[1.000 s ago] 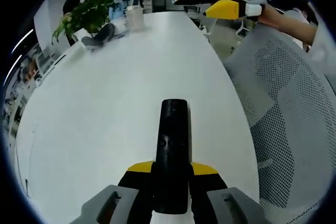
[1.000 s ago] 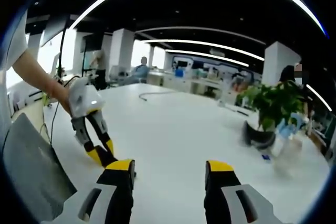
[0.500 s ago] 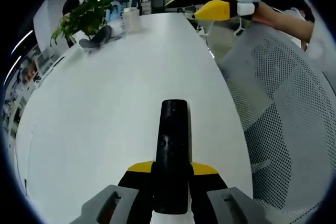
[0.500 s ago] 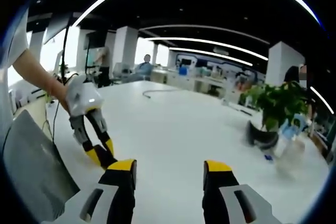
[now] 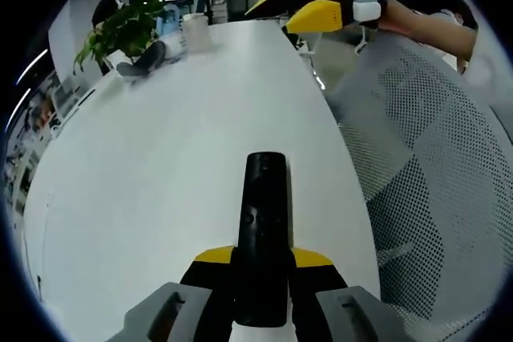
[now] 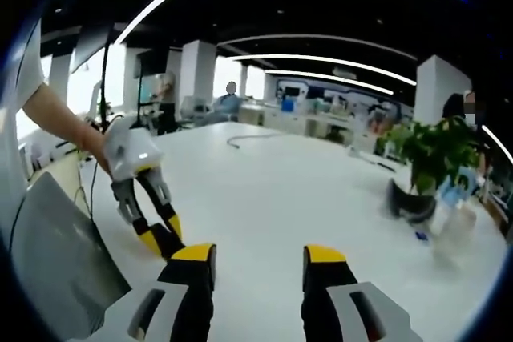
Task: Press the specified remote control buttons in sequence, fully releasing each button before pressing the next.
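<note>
Remote control (image 5: 265,230), black and long, sits clenched between the 2 yellow-tipped jaws of the left gripper (image 5: 264,266), pointing away from the camera over the white table (image 5: 160,158) and lying close to that table's near edge, by the side where the mesh chair (image 5: 437,174) stands. In the left gripper view, the right gripper (image 5: 309,7) reaches in from the upper right, held by a person's hand (image 5: 401,18), above the table's far end. At the far left corner of the table stand a potted plant (image 5: 124,30) and a white cup (image 5: 194,30), just beside each other.

In the right gripper view, the right gripper (image 6: 252,266) has its 2 jaws spread apart with nothing between them, only bare tabletop. To the left, the left gripper (image 6: 152,234) points down toward the table's edge, held by a person's arm (image 6: 60,122). The potted plant (image 6: 429,162) stands near the table's right edge, and a cable (image 6: 244,140) lies on the far part of the table. A seated person (image 6: 228,102) is visible in the office beyond.
</note>
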`<state>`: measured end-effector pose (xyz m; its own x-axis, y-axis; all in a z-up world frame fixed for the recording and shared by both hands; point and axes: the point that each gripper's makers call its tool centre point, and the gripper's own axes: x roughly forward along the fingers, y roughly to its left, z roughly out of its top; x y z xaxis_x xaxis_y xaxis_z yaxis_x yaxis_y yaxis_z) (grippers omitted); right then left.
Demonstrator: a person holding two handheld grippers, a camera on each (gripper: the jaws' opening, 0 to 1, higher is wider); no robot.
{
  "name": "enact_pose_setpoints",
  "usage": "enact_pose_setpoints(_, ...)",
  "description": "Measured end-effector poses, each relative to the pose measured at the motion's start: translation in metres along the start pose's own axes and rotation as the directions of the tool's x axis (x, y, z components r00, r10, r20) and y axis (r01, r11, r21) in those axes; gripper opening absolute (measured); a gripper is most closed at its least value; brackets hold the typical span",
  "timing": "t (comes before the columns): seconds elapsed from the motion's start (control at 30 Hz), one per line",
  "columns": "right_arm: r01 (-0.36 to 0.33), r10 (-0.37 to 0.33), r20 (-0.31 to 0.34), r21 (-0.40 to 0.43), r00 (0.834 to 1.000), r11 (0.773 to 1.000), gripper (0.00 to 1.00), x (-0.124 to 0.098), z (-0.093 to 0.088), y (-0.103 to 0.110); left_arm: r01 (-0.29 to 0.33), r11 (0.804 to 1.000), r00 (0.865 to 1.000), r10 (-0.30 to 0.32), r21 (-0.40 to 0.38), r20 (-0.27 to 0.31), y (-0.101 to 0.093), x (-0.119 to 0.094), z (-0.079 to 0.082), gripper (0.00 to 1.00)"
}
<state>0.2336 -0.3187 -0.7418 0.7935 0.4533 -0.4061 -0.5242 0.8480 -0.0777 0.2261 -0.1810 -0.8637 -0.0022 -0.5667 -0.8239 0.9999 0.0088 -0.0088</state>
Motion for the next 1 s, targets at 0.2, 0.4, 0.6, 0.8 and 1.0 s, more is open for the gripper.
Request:
enact_pose_setpoints(0.2, -0.02, 0.02, -0.013, 0.007, 1.0, 1.0, 0.36, 0.001, -0.002, 0.003, 0.006, 1.0, 1.0, -0.006, 0.012, 0.006, -0.005, 0.001, 0.001, 0.24)
enact_pose_setpoints(0.4, -0.041, 0.041, -0.032, -0.003, 0.999, 0.999, 0.32, 0.003, -0.005, 0.007, 0.009, 1.0, 1.0, -0.009, 0.012, 0.014, -0.01, 0.001, 0.002, 0.24)
enact_pose_setpoints(0.6, -0.063, 0.063, -0.044, -0.004, 0.997, 0.998, 0.29, 0.004, -0.007, 0.012, 0.011, 1.0, 0.999, -0.01, -0.011, 0.031, -0.016, 0.002, 0.004, 0.24)
enact_pose_setpoints(0.8, -0.092, 0.09, -0.065, -0.018, 0.994, 0.996, 0.23, 0.005, -0.01, 0.018, 0.076, 0.997, 0.993, -0.075, -0.009, 0.095, -0.046, 0.008, 0.016, 0.24)
enact_pose_setpoints(1.0, -0.097, 0.095, -0.074, -0.032, 0.993, 0.995, 0.22, 0.005, -0.011, 0.019, 0.008, 1.0, 0.997, -0.009, 0.012, 0.073, -0.048, 0.011, 0.017, 0.24)
